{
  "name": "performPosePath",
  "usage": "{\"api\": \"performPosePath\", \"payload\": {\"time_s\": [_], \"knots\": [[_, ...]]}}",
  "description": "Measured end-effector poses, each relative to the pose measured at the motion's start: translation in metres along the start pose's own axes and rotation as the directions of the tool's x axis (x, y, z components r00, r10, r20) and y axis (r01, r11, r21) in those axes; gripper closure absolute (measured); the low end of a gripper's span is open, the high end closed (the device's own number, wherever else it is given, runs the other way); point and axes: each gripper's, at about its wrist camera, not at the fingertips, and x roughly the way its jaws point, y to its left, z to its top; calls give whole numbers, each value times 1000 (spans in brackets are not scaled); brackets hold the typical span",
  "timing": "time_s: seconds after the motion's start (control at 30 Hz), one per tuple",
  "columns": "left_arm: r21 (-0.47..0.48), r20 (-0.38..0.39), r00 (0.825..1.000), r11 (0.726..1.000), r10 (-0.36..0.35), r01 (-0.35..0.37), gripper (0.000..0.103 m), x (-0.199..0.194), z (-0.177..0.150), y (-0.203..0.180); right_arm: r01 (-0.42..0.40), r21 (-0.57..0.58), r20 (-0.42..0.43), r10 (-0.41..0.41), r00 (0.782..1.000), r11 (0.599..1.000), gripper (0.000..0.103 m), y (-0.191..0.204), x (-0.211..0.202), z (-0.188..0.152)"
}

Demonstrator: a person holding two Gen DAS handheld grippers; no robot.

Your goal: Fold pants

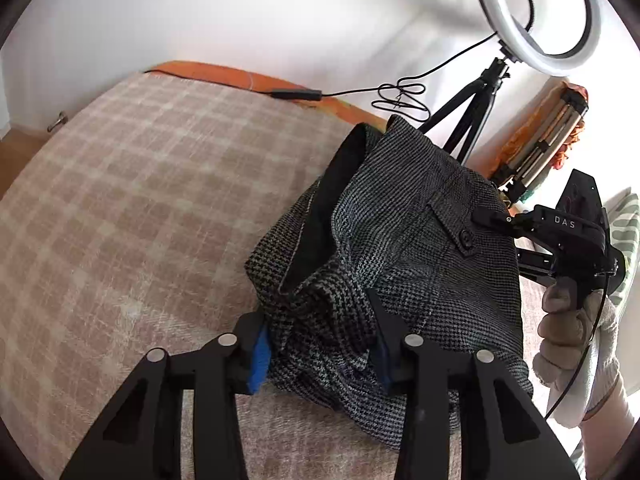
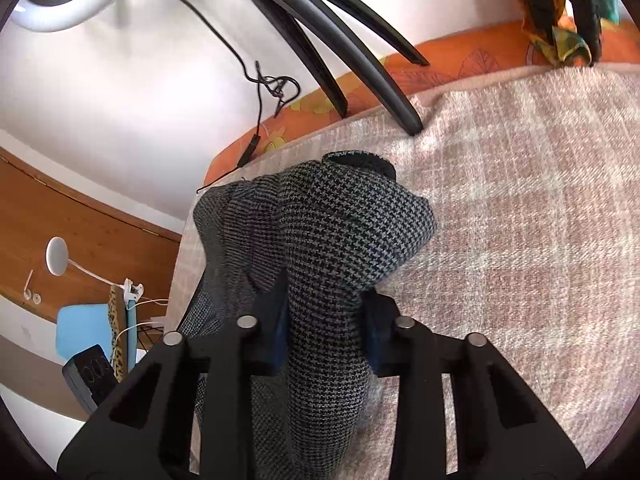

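- Grey houndstooth wool fills the middle of the left wrist view: the pants lie bunched in a heap on a beige checked blanket.
- The left gripper has closed its jaws on a thick fold at the near edge of that heap; cloth is packed between the two blue pads, which stand fairly far apart because of the bulk.
- Ahead of the left fingers the waistband stands open, showing a dark lining, and a buttoned pocket flap faces up just to the right of it.
- To the right of the left gripper, the right gripper reaches in at the far right edge of the pants, carried by a gloved hand. Its fingertips touch the cloth there; from this view it cannot be told how the jaws stand.
- Beyond the pants stand a black tripod and a ring light, with a cable trailing along an orange bed edge.
- In the right wrist view, the right gripper clamps a rounded fold of the pants between its fingers; the cloth bulges up ahead of the tips and runs down between the arms toward the camera.
- The blanket spreads to the right of the right gripper, and the tripod legs rest on its far edge ahead.
- Left of the right gripper, well apart, a small white lamp shows.
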Motion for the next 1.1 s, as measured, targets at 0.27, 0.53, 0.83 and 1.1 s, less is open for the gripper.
{"api": "performPosePath", "payload": {"time_s": [0.27,0.53,0.83,1.1], "knots": [[26,41,999,1000,-17,16,71,-16,3,-9,72,-159,65,-63,996,985,81,45,-22,-6],[103,78,997,995,-28,20,72,-35,-1,-32,106,-227,107,-83,991,968,82,64,-56,-12],[231,106,990,971,-88,62,75,-55,-9,-92,167,-254,159,-129,979,953,82,56,-115,-15],[320,88,981,938,-172,135,77,-51,-17,-159,224,-244,226,-169,959,944,82,24,-186,-10]]}}
